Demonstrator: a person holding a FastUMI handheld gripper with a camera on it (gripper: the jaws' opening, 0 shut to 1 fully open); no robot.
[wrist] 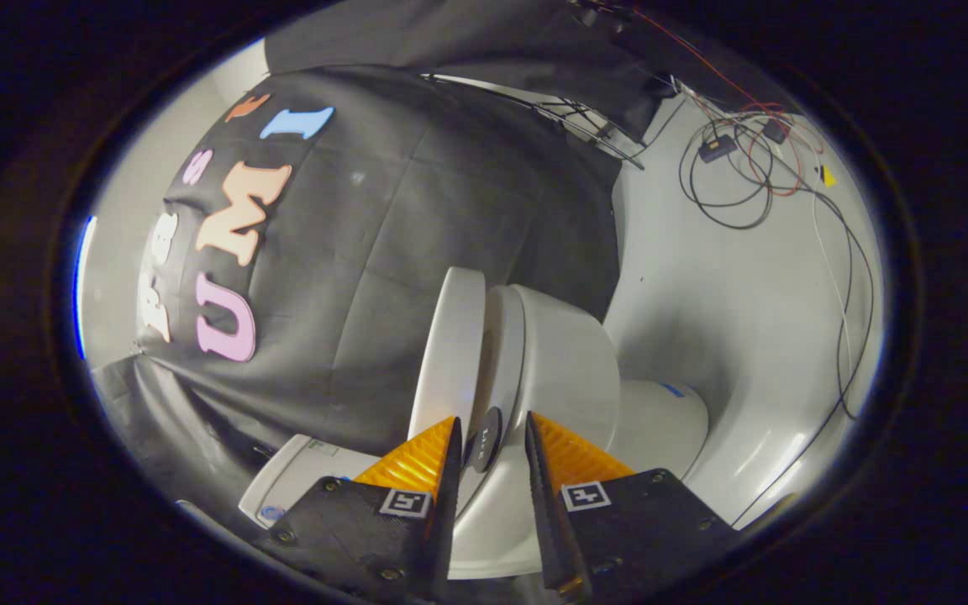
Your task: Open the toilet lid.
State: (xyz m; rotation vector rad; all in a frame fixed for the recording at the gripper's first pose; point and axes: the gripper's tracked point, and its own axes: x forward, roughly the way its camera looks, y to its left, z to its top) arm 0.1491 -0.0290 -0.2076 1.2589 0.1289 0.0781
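Hand-held gripper [492, 437] fingers parted, toilet lid [450, 344] just ahead

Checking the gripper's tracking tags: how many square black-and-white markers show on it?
2. One marker sits on the left finger's base, the other marker on the right finger's base. The gripper is open, a small dark disc on the toilet between its fingertips.

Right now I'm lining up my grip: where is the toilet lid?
Gripper view: the toilet lid stands ajar off the toilet bowl, just beyond the open gripper, before the black cloth wall.
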